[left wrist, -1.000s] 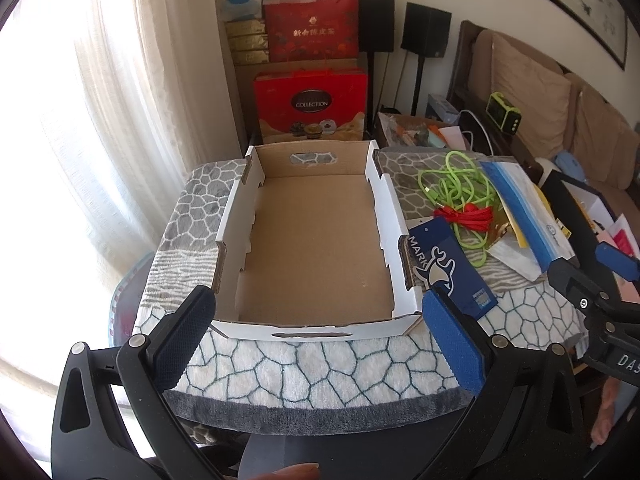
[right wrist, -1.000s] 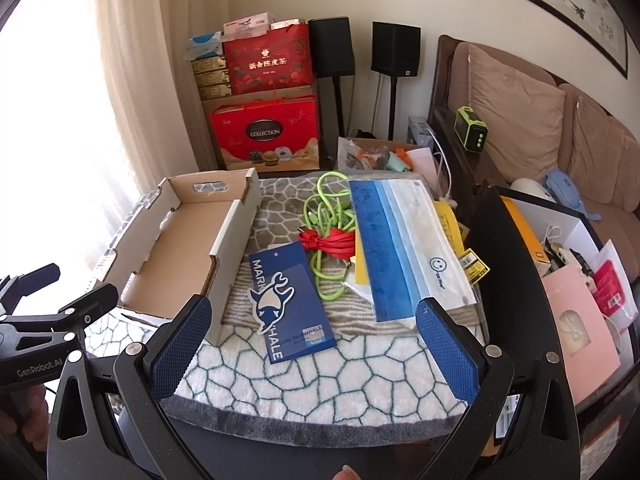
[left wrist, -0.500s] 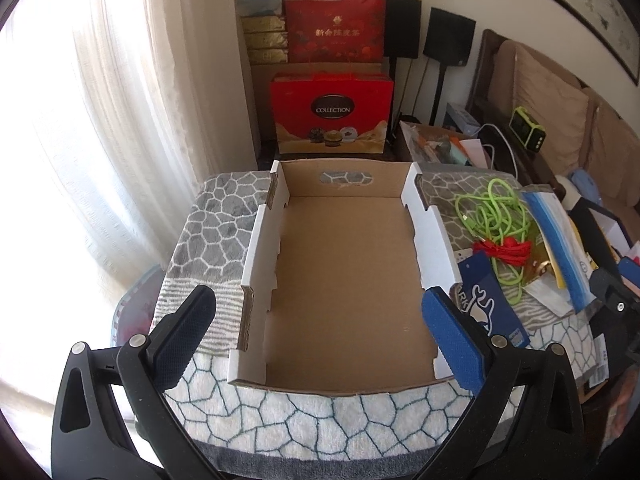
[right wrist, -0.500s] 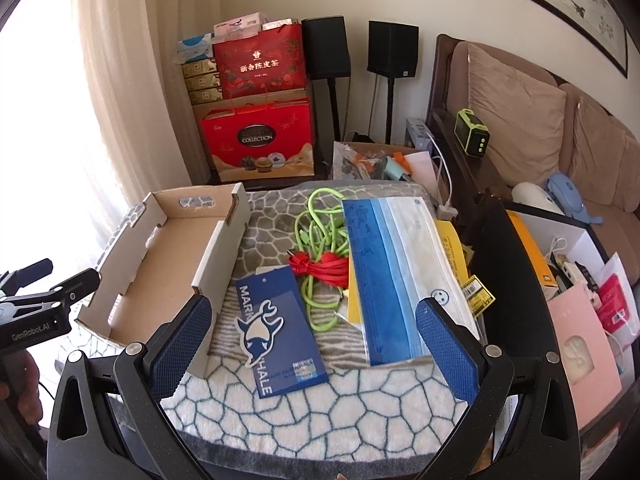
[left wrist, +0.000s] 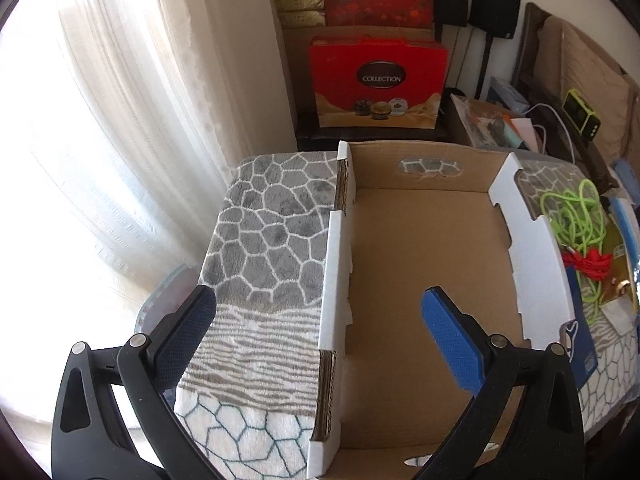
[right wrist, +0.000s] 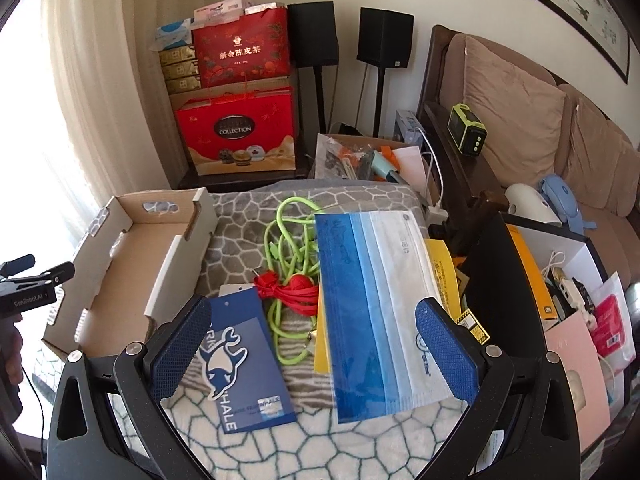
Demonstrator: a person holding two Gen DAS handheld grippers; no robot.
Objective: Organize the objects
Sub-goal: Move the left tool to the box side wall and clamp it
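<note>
Your left hand-held gripper point(left wrist: 316, 320) is hanging wide open, straddling the left wall of the shallow brown cardboard tray point(left wrist: 420, 264). Your right hand-held gripper point(right wrist: 314, 344) is hovering wide, empty, over the blue whale-print card point(right wrist: 244, 356) beside it.

one box point(right wrist: 120, 280) — two cords point(right wrist: 292, 264)

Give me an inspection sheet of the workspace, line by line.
Surface: patterned blanket covers the table.
Job's things: empty cardboard tray; blue whale card, mask pack and yellow packet beside it.
Clutter: black box of oddments.
Grippers: left tool open, astride the tray's wall; right tool open above the items.
Cables: green cord with red tie.
Surroundings: curtain, red gift boxes, speakers, sofa.
</note>
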